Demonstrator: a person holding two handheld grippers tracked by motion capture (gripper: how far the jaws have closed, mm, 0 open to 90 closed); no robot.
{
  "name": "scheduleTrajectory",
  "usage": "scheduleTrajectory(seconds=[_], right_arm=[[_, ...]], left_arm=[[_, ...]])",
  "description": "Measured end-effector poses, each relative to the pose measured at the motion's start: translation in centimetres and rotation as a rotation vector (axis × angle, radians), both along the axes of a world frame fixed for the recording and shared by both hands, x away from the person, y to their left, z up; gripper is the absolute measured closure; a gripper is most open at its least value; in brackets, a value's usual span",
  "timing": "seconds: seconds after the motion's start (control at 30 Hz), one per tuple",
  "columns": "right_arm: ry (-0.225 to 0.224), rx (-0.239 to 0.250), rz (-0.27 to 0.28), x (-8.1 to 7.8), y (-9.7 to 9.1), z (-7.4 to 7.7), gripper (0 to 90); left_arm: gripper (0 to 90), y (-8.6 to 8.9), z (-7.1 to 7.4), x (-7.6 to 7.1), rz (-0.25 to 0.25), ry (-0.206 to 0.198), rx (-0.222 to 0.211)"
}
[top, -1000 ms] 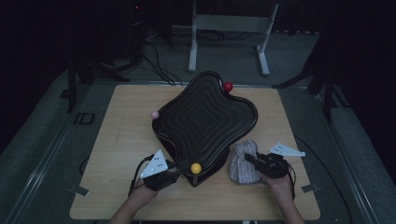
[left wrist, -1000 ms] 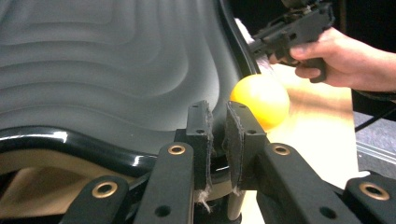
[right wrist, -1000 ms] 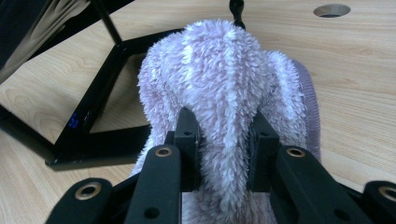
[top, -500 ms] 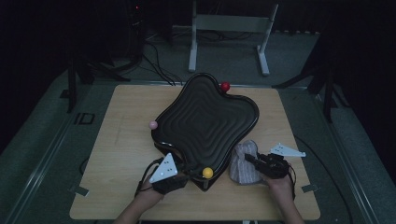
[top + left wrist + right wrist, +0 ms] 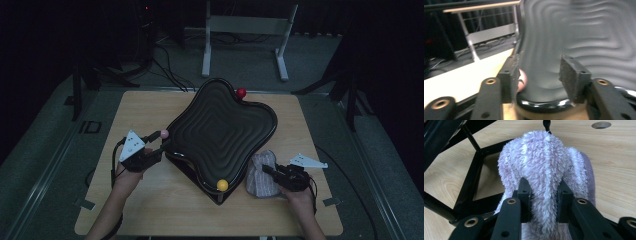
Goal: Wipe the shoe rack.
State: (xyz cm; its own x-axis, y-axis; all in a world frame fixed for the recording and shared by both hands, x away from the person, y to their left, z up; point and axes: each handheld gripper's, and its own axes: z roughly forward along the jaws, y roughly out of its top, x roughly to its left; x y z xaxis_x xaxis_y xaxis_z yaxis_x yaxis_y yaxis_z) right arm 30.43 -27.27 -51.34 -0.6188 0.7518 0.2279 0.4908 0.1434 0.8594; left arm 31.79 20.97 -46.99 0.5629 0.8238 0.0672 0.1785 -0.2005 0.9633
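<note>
Right tongs [image 5: 266, 171], lower right of the high view – pinched on a fluffy pale cloth [image 5: 262, 174] that lies on the worktop [image 5: 150, 205] just right of the tray's near corner. Right gripper view: both pads [image 5: 525, 192] sunk into the pile of the cloth [image 5: 544, 162], a fold of it squeezed between them; the black frame [image 5: 471, 185] under the tray sits just left of the cloth, touching or nearly so – can't tell which.

Left tongs [image 5: 159, 142], left of centre in the high view – spread, nothing gripped. Jaws have just been opening. They point right toward the tray's left edge, next to a pink ball [image 5: 164, 134] on the rim there. Left gripper view is blurred: pads [image 5: 571, 75] stand apart with the glossy tray rim [image 5: 541, 103] between them, no contact that I can see; the pink ball [image 5: 522, 80] peeks out beside the left-hand pad, close up against it.

Centre of the high view: black wavy tray [image 5: 220, 130] with ridged rings, raised on its frame, tilted. Yellow ball [image 5: 222, 185] at the near corner, between the two hands. Red ball [image 5: 241, 92] at the far edge, upper middle of the frame.

Beyond the worktop, top of the frame: white metal stand [image 5: 245, 30] on the floor, cables [image 5: 165, 70] trailing at upper left.
</note>
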Motion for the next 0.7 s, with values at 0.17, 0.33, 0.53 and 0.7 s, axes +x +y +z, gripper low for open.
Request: scheduleTrajectory(seconds=[0.17, 0.33, 0.53, 0.7], right_arm=[[0.004, 0.003, 0.003, -0.1, 0.0, -0.1, 71.3], [0.007, 0.005, 0.004, -0.1, -0.1, -0.1, 71.3], [0.006, 0.011, 0.007, -0.2, -0.2, 0.0, 71.3], [0.016, 0.01, 0.003, -0.4, -0.5, -0.2, 71.3]], left_arm=[[45.6, 0.4, -0.9, 1.8, 0.038, 0.027, -0.003], [48.4, 0.9, -1.5, 3.2, 0.012, 0.06, -0.051], [59.0, 0.7, -1.7, 3.6, -0.014, 0.066, -0.051], [59.5, 0.5, -1.6, 3.4, -0.006, 0.068, -0.041]])
